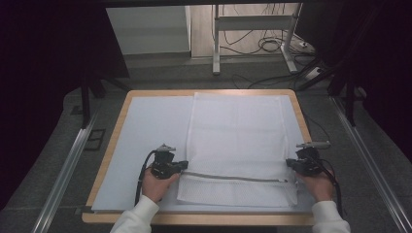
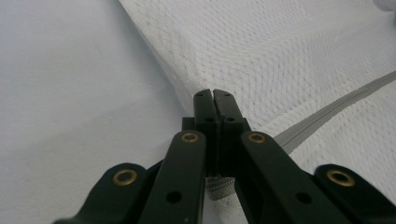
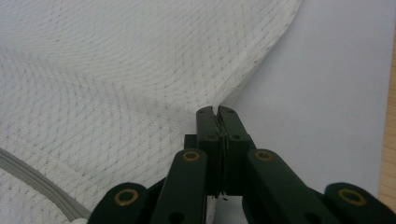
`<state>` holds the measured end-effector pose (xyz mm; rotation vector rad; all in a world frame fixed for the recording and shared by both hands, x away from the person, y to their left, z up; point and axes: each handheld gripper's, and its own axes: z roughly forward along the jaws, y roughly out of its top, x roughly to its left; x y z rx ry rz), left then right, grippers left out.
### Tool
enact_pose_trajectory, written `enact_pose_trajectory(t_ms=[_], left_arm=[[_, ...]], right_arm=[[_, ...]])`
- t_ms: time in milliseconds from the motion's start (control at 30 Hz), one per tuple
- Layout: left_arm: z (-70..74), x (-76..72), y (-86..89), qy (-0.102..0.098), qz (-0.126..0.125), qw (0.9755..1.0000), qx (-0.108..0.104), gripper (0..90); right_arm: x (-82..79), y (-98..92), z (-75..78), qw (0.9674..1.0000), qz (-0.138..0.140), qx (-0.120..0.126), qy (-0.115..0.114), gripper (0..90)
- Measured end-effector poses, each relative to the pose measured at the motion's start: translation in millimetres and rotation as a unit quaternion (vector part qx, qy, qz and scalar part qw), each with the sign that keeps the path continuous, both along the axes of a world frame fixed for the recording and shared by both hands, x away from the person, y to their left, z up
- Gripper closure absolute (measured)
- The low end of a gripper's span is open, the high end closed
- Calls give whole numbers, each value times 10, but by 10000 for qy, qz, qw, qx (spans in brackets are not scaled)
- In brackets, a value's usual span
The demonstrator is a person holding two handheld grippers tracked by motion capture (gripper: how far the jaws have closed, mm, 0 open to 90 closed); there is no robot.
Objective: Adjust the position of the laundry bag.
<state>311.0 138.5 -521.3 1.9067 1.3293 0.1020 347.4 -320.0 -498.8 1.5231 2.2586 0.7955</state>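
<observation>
- Your left tool [image 1: 183,165] is pinching the left edge of the white mesh bag [image 1: 238,141]; in the left gripper view its jaws are pressed together on the fabric [image 2: 280,60], with a scrap of mesh showing between them lower down.
- Your right tool [image 1: 290,163] is pinching the bag's right edge; in the right gripper view the jaws are pressed together, with the hem [image 3: 243,70] running into their tips.
- The mesh bag is lying flat on the pale sheet [image 1: 145,136] covering the bench [image 1: 114,141], reaching from near the far edge almost to the near edge, right of the middle.
- A grey zipper [image 1: 233,177] is running across the bag near its near end, roughly from one tool to the other.
- The same zipper [image 2: 327,114] is slanting away to the right beside your left tool's jaws.
- Your hands [image 1: 156,185] are resting low on the bench, sleeves at the near edge.
</observation>
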Motion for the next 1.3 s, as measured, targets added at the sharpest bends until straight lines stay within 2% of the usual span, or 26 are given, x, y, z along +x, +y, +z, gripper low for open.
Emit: enact_pose_trajectory(t_ms=[467, 967, 1300], left_arm=[[2, -36, 129, 2, 83, 10000, 7, 900], [1, -113, 261, 0, 138, 9999, 60, 900], [-6, -146, 360, 18, 208, 9998, 77, 900]], right_arm=[[45, 154, 18, 9999, 85, -55, -58, 881], [33, 241, 29, 9996, 208, 163, -33, 882], [40, 340, 17, 9994, 302, 176, -35, 881]])
